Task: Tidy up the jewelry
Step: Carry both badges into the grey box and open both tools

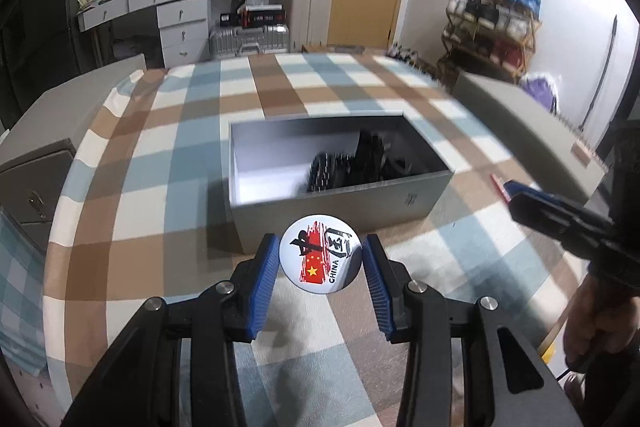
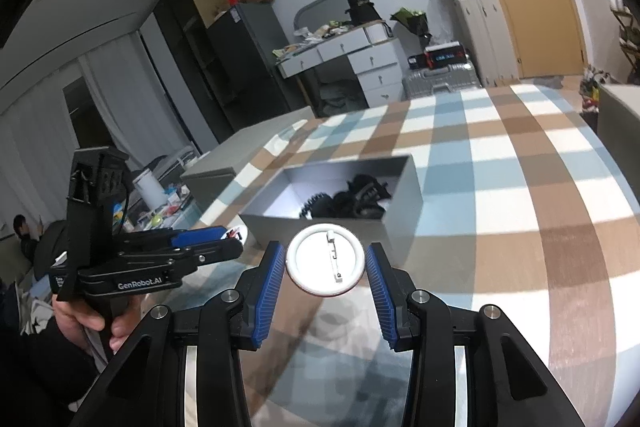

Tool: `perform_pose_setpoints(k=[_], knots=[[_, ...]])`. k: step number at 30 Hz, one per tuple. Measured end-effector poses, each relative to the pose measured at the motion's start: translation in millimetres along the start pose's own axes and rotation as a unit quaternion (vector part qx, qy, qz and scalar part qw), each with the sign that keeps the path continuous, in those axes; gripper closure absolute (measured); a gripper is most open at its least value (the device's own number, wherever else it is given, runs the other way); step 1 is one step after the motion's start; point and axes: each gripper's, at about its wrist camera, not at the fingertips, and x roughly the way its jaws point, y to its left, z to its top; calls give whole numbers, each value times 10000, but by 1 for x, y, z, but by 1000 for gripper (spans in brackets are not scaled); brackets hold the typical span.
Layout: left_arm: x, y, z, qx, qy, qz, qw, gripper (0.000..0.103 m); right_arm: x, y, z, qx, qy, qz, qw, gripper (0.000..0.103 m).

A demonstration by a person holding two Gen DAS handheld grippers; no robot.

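Note:
My left gripper [image 1: 320,254] is shut on a round white pin badge [image 1: 320,254] with a red flag and the word CHINA, held above the table in front of a grey open box [image 1: 404,201]. The box holds several black hair clips [image 1: 352,163]. My right gripper [image 2: 325,261] is shut on a second round badge [image 2: 325,261], seen from its white back with the pin. It hangs just before the same box [image 2: 412,187], with the black clips [image 2: 356,201] inside. The left gripper also shows in the right wrist view [image 2: 228,241], the right gripper in the left wrist view [image 1: 520,197].
The table has a blue, brown and white checked cloth [image 1: 192,147]. Grey cabinets [image 1: 532,131] flank it. A red and blue object [image 1: 500,183] lies right of the box. Behind stand a desk [image 1: 160,7], suitcases [image 1: 312,7] and a shoe rack [image 1: 492,19].

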Motion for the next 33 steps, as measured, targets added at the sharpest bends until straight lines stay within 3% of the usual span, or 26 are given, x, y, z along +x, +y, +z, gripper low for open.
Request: perform_pose_setpoints(k=[10,16,26,33], knots=[[-20,17,28,-191,-641,-281,9974,66,13,14,38,-103,-235,201,9995,62],[-10,24,48,-169,-893,-528,9945,66,33,13,59,-84,-268,255,9993,62],[21,34,63,-285,-818,-842,9927,66,67,5,82,-167,-153,181,9996,62],[38,37,61,-337,-643,-958,9927,66,86,-7,80,-86,-79,186,9998,62]])
